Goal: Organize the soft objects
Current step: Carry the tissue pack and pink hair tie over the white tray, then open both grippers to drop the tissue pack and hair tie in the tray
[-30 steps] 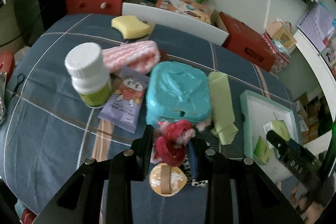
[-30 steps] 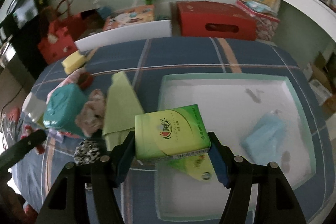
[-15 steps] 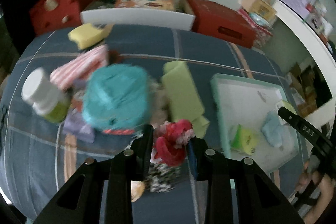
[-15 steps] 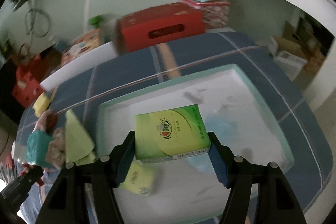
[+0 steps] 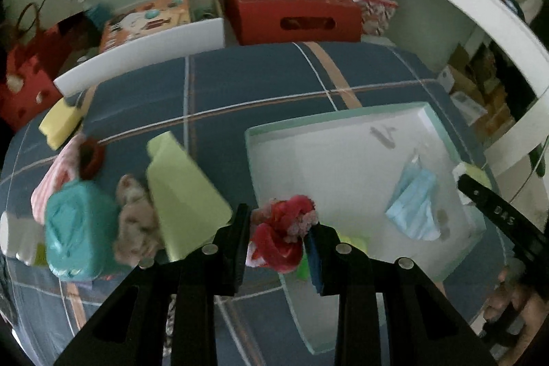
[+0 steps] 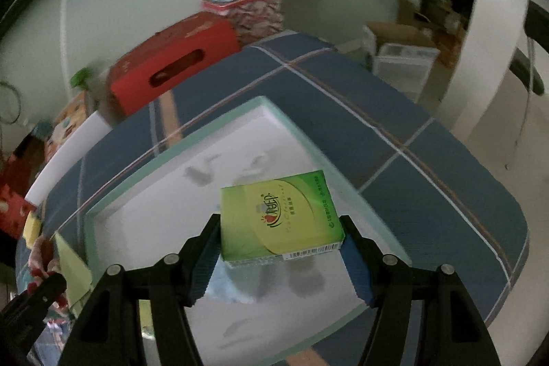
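My left gripper (image 5: pixel 279 230) is shut on a red and pink fluffy scrunchie (image 5: pixel 281 235), held above the near left edge of the white tray (image 5: pixel 329 160). A light blue face mask (image 5: pixel 413 206) lies in the tray, and a green pack (image 5: pixel 353 242) shows behind my right finger. In the right wrist view my right gripper (image 6: pixel 279 228) is shut on a green tissue pack (image 6: pixel 279 216), held over the same tray (image 6: pixel 144 222). The right gripper's black body (image 5: pixel 497 218) reaches in at the right of the left wrist view.
Left of the tray on the blue plaid cloth (image 5: pixel 260 81) lie a folded green cloth (image 5: pixel 182 191), a small plush toy (image 5: pixel 135 222), a teal wipes pack (image 5: pixel 77 235), a pink striped cloth (image 5: pixel 56 180) and a yellow sponge (image 5: pixel 60 122). A red box (image 5: pixel 291 11) stands behind.
Both grippers have swung to the right with their loads. The scrunchie has gone from over the teal pack to the tray's edge. The tissue pack has moved further over the tray.
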### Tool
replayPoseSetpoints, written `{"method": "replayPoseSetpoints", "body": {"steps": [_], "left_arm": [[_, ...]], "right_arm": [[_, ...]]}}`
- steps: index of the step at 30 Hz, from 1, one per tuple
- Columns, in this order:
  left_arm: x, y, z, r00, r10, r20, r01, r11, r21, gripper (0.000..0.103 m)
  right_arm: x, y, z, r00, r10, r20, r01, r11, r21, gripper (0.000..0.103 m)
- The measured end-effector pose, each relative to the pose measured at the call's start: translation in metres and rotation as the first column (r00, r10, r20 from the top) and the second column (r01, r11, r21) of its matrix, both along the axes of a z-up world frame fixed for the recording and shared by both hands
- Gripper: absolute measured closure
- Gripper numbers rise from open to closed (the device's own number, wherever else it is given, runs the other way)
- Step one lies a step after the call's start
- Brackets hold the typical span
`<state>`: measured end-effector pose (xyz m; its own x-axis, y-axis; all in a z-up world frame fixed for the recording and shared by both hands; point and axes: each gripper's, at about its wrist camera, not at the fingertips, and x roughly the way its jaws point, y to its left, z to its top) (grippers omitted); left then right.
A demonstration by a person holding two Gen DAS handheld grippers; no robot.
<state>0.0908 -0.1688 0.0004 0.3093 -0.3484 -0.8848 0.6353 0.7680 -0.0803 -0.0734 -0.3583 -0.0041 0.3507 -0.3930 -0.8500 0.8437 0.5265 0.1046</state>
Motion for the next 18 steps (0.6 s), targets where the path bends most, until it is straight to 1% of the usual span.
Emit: {"method": "replayPoseSetpoints", "body": {"steps": [2,5,11,14,15,16,17,18], "left_arm": [[0.002,-0.011,-0.005,1.000,-0.010,0.005,0.010,1.000,0.029,0.072],[0.003,-0.032,-0.014,1.000,-0.031,0.005,0.030,0.998,0.053,0.072],[0.009,-0.064,-0.025,0.999,-0.044,0.017,0.043,0.997,0.070,0.071],[0.011,-0.071,-0.029,0.999,-0.043,0.012,0.042,0.996,0.076,0.066],[0.012,-0.072,-0.029,0.999,-0.041,0.010,0.040,0.996,0.075,0.056],[0.012,-0.071,-0.028,0.999,-0.036,0.006,0.036,0.997,0.066,0.040],[0.013,-0.070,-0.027,0.999,-0.033,0.003,0.032,0.998,0.057,0.032],[0.014,-0.068,-0.026,1.000,-0.023,-0.005,0.023,0.999,0.043,0.024]], "right_arm": [[-0.006,-0.009,-0.006,1.000,-0.025,-0.004,0.025,1.000,0.016,0.034],[-0.010,-0.018,-0.014,0.999,-0.044,-0.014,0.044,0.998,0.036,0.034],[-0.009,-0.022,-0.018,0.999,-0.039,-0.023,0.040,0.999,0.035,0.034],[-0.008,-0.022,-0.018,0.999,-0.036,-0.032,0.037,0.999,0.036,0.034],[-0.008,-0.022,-0.017,0.999,-0.035,-0.033,0.037,0.999,0.035,0.033],[-0.007,-0.022,-0.016,0.999,-0.034,-0.035,0.035,0.999,0.034,0.033],[-0.007,-0.022,-0.015,0.999,-0.032,-0.039,0.034,0.999,0.034,0.032],[-0.006,-0.021,-0.014,0.999,-0.028,-0.043,0.029,0.999,0.032,0.029]]}}
